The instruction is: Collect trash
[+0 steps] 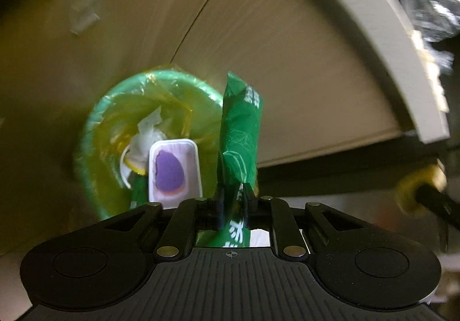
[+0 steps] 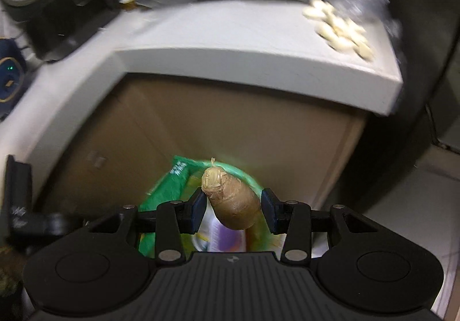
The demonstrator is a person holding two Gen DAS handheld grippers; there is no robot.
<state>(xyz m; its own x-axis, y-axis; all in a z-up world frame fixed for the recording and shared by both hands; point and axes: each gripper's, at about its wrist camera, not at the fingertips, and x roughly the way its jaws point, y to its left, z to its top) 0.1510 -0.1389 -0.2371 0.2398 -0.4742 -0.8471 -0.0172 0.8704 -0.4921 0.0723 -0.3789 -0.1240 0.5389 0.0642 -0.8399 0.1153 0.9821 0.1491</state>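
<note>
- Two pieces of trash are in hand above the bin: a green wrapper (image 1: 240,131) in the left gripper (image 1: 233,200) and a brown ginger-like root (image 2: 231,200) in the right gripper (image 2: 233,210).
- Judging by its creased, folded look, the green wrapper is light, thin and floppy. It stands up beyond the fingertips and bends near its top.
- Its lower end runs down between the left jaws, which stand close together around it. Whether the pads press it firmly cannot be told for sure, though it appears pinched. Thin film like this may cling to a pad on release, so a slight shake could be needed.
- By contrast, the brown root looks firm, rounded and a little heavier, with dry flaky skin at its tip. Its curved sides could roll in a loose hold.
- Right jaws stand part-way apart, one blue pad (image 2: 198,208) touching the root's flank and the other just beside its far flank. It looks clamped across its middle, the safest place on such a shape.
- Below both sits the green bin (image 1: 95,131) lined with a yellowish bag (image 1: 169,108). It already holds a white tray with a purple patch (image 1: 174,171) and crumpled white paper (image 1: 149,131).
- Beyond the bin rises a tan cabinet front (image 1: 287,62) under a pale countertop (image 2: 230,42), where a heap of pale cloves (image 2: 339,27) lies near the edge.
</note>
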